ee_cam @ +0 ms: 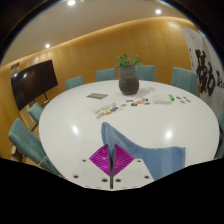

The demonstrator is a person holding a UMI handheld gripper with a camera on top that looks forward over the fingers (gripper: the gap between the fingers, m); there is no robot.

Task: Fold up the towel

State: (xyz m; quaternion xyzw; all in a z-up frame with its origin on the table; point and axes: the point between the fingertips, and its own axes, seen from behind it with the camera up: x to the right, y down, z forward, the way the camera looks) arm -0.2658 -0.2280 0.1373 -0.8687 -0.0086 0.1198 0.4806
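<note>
A broad white oval worktop point(150, 115) fills the room, ringed by teal chairs point(183, 78). At its far side stands a dark potted plant point(128, 77), with small scattered items point(150, 102) nearer than the plant. The blue towel point(150, 148) lies on the worktop's near edge, well this side of the plant. The claw point(108, 160) is closed, its magenta pads point(101, 157) pinching the towel's near corner.

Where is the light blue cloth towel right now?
In the gripper view, the light blue cloth towel lies on the round white table, its near corner at the gripper, spreading to the right, nearer than the dark plant pot.
</note>
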